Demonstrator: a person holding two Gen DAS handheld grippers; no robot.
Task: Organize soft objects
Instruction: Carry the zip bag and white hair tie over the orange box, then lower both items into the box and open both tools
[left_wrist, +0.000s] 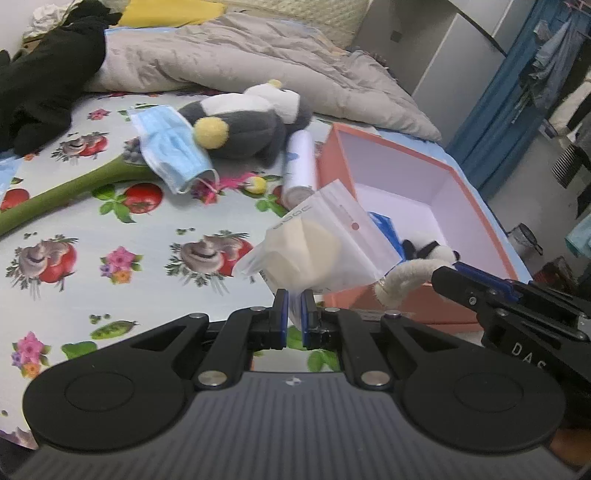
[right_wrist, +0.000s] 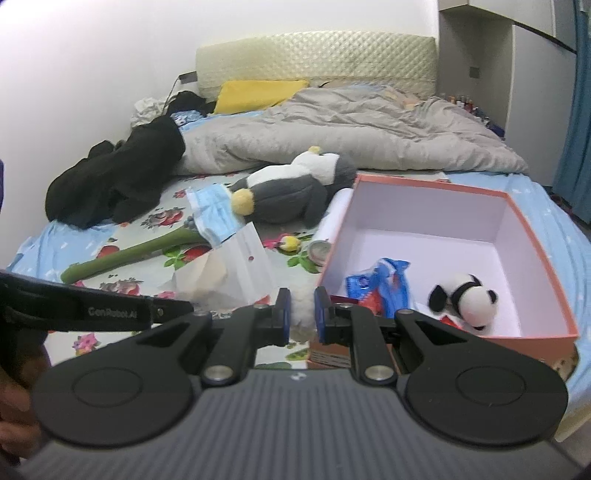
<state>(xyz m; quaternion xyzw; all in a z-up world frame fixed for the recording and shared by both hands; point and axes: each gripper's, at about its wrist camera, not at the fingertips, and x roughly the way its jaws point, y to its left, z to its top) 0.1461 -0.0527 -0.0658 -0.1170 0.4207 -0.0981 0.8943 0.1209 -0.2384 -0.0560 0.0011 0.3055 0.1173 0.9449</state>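
Both your grippers clamped: left gripper (left_wrist: 294, 301) on plastic bag (left_wrist: 317, 243), right gripper (right_wrist: 301, 306) on fuzzy white piece (right_wrist: 301, 310), blurred. Box (left_wrist: 476, 206) rim just beside.

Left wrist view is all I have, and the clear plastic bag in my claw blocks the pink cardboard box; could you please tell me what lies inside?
Observer: Half hidden by your clear plastic bag, a small black-and-white panda plush lies on the floor of the pink cardboard box, near its front right corner.
Operator: Anything else in there?
Observer: A crumpled blue snack packet lies left of the panda.
Operator: Is the right claw gripping properly?
Observer: Yes, the right claw is shut on a white fluffy cord, with a pad on either side.
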